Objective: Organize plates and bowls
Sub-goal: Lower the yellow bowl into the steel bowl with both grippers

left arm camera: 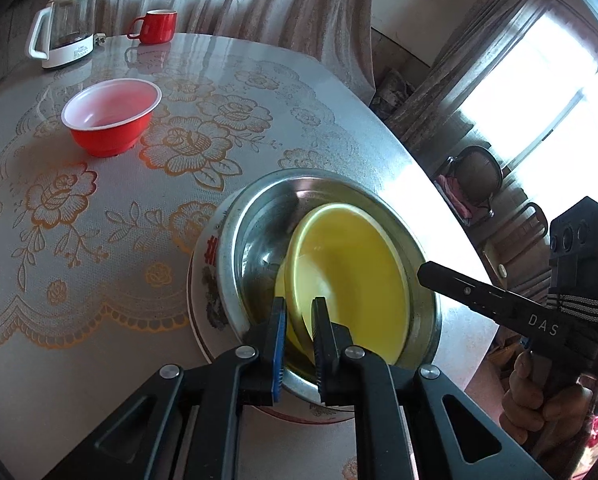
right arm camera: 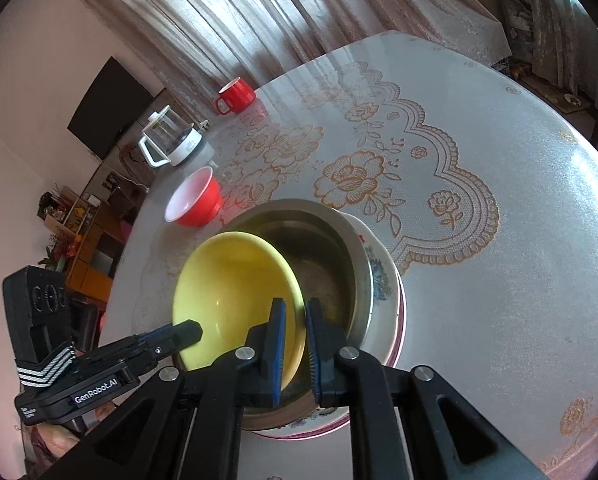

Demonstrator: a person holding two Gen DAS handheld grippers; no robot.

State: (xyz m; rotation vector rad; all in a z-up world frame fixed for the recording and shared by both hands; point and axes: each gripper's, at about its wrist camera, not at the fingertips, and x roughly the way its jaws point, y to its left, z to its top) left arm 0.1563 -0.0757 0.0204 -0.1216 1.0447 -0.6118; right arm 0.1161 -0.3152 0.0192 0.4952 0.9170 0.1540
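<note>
Showing a hand (left arm camera: pixel 539 396) only beside the left tool (left arm camera: pixel 299 320).

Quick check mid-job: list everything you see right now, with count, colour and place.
yellow bowl: one, yellow, tilted inside the metal basin, rim pinched by both grippers
metal basin: one, silver, on the floral plate
floral plate: one, white, red rim, under the basin
red bowl: one, red, white inside, far side of the table
red mug: one, far edge
kettle: one, white and glass, beside the mug
left gripper: black, shut on the bowl
right gripper: black, shut on the bowl
</note>
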